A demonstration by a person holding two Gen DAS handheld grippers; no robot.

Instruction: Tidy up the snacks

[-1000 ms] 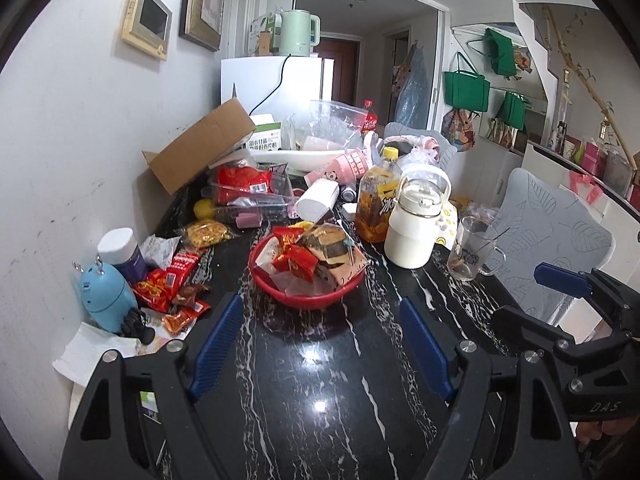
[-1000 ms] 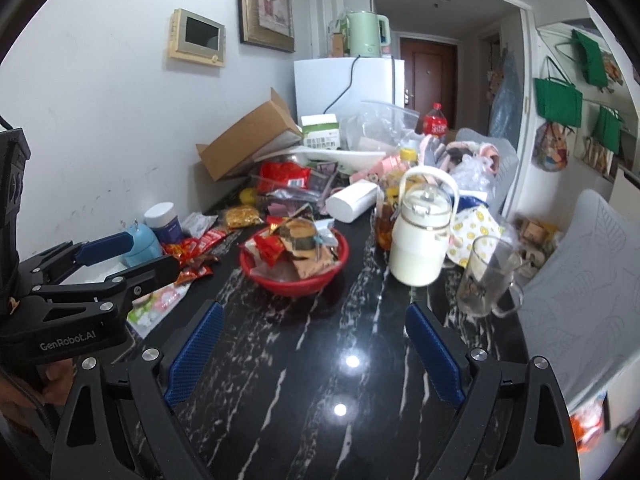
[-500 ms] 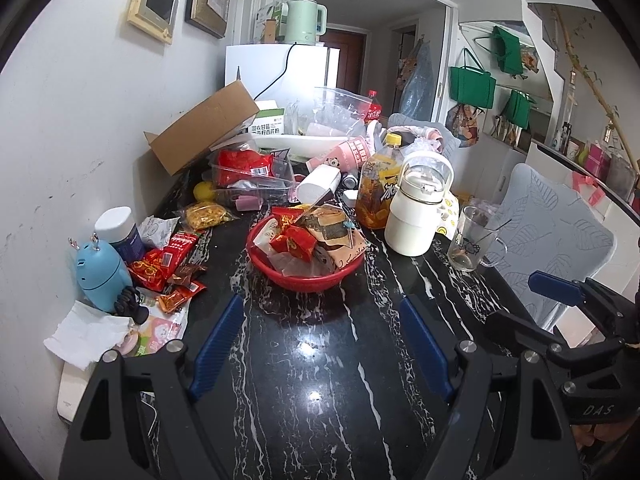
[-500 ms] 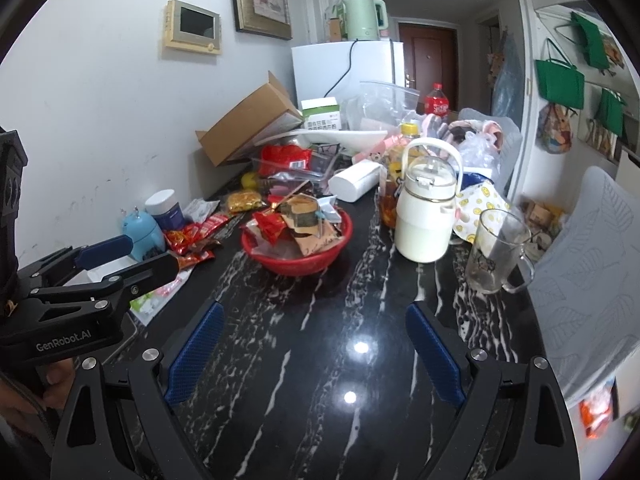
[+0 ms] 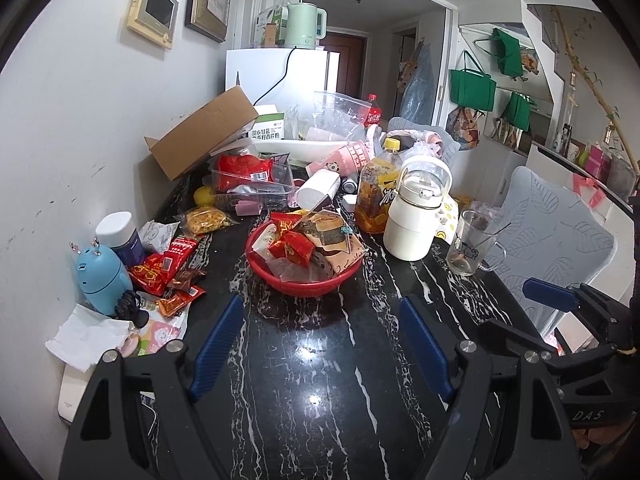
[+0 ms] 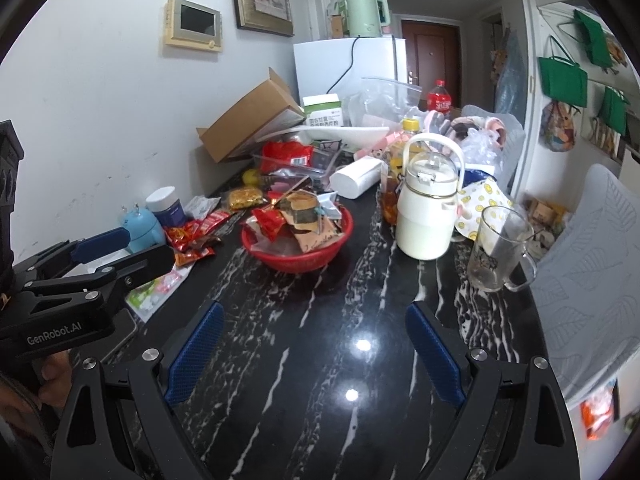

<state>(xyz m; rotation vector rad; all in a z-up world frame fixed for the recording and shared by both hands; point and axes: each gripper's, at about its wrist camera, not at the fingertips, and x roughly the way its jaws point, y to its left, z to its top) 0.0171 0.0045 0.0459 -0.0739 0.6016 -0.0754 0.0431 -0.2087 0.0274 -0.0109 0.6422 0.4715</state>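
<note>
Snacks (image 5: pixel 308 240) heaped in red basket (image 5: pixel 296 285); bare tabletop (image 5: pixel 320 380) nearer

Even, fairly bright indoor light fills both views. Ceiling lamps throw small white glare spots on the glossy black table (image 5: pixel 320 420), toward six o'clock. The red basket (image 5: pixel 304 280) casts a soft shadow. Focus is sharp throughout. Fisheye curvature bends walls and doorway, and black vignetting fills every corner.
</note>
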